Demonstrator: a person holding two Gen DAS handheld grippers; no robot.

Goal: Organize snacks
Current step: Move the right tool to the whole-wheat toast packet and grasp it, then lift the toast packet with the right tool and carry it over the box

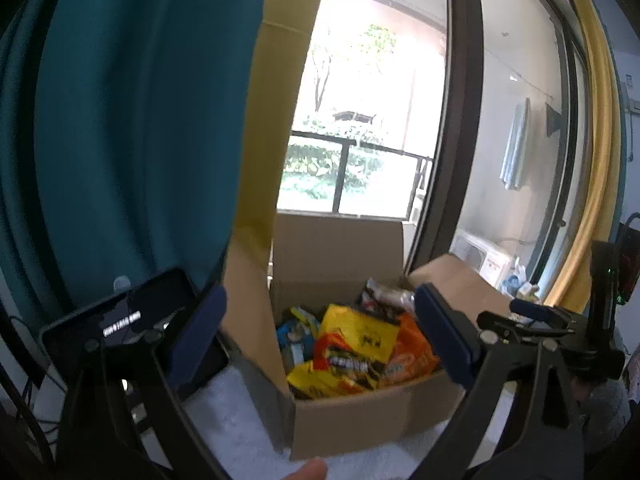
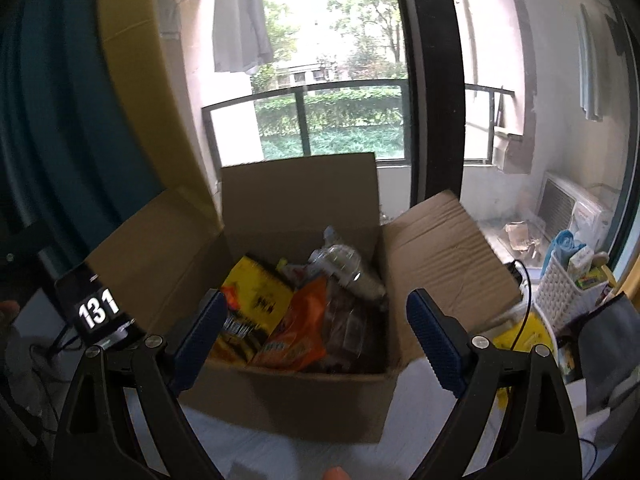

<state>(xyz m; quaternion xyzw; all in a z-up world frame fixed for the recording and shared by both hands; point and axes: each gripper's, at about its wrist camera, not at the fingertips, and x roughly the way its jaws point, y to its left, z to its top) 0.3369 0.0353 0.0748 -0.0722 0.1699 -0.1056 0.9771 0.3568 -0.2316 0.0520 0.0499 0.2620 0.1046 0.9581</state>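
An open cardboard box stands on a white table, flaps up. It holds several snack bags: a yellow bag, an orange bag, blue packets and a clear plastic bottle. My left gripper is open and empty, held in front of the box. My right gripper is open and empty, also in front of the box, and shows at the right of the left wrist view.
A phone on a stand shows digits left of the box. A white basket with items and cables sits right. Teal and yellow curtains hang left; a window and balcony lie behind.
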